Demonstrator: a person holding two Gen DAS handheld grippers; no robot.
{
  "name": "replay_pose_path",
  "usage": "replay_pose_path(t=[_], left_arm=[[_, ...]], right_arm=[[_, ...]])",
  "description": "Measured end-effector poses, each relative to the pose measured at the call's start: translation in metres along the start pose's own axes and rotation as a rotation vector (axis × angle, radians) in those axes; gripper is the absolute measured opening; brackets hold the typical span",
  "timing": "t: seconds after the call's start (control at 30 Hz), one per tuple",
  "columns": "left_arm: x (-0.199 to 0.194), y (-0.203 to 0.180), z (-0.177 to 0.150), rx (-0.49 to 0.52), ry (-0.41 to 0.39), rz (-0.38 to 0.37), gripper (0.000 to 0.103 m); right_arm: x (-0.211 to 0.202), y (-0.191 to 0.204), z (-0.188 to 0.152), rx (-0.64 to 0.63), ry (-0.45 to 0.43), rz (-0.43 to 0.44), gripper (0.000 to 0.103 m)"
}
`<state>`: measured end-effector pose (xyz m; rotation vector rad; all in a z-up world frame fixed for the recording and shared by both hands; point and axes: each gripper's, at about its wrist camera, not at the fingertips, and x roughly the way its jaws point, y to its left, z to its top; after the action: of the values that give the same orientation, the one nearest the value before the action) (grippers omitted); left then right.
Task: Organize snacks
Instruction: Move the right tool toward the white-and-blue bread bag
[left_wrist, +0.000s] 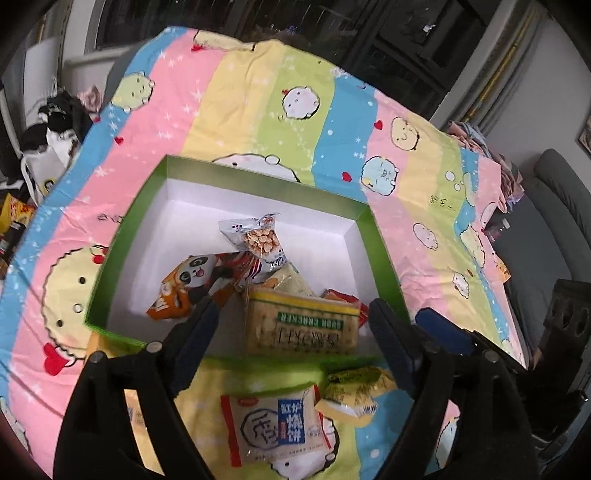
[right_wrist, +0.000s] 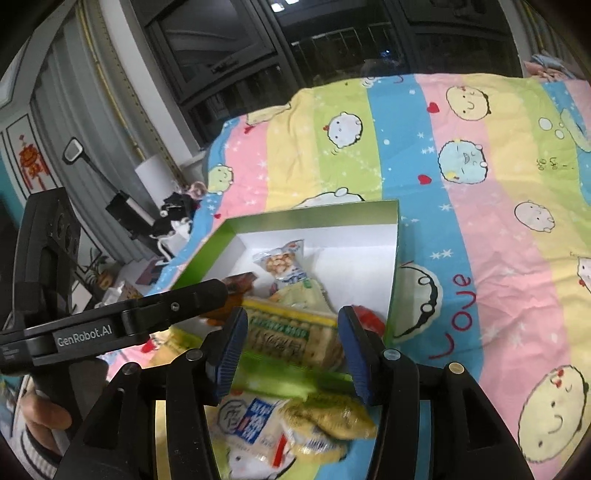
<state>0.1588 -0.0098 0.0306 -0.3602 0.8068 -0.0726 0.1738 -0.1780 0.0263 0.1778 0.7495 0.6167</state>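
Both claws, the left gripper (left_wrist: 291, 325) and right gripper (right_wrist: 291, 345), hang released, grasping nothing, over the green box's (left_wrist: 380, 254) near rim. The soda cracker pack (left_wrist: 303, 325) lies inside against that rim, apparently dropped there; two packets (left_wrist: 273, 424) wait just outside it.

Box (left_wrist: 373, 236) green outside, white inside; sheet (left_wrist: 258, 103) pastel-striped, cartoon faces; cracker pack (left_wrist: 303, 325) yellow-green.

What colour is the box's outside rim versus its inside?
The box has a green rim and outer wall and a plain white interior, clearest in the left wrist view.
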Motion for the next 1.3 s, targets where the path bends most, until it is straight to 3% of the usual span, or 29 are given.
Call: replay_pose_path(t=[0.1, 0.23, 0.53, 0.9, 1.3], left_arm=[[-0.015, -0.003, -0.012, 0.023, -0.016, 0.022, 0.085], [-0.027, 0.0, -0.038, 0.014, -0.008, 0.029, 0.096], [-0.045, 0.009, -0.086, -0.035, 0.036, 0.048, 0.096], [-0.053, 0.015, -0.108, -0.076, 0.063, 0.035, 0.096], [-0.027, 0.034, -0.112, -0.091, 0.108, -0.036, 0.096]], right_arm=[[-0.015, 0.006, -0.01, 0.004, -0.004, 0.019, 0.053], [-0.03, 0.012, -0.037, 0.018, 0.029, 0.052, 0.057], [-0.04, 0.011, -0.083, 0.044, 0.135, 0.04, 0.057], [-0.044, 0.016, -0.096, 0.05, 0.158, 0.043, 0.057], [-0.013, 0.018, -0.104, 0.031, 0.22, 0.029, 0.057]])
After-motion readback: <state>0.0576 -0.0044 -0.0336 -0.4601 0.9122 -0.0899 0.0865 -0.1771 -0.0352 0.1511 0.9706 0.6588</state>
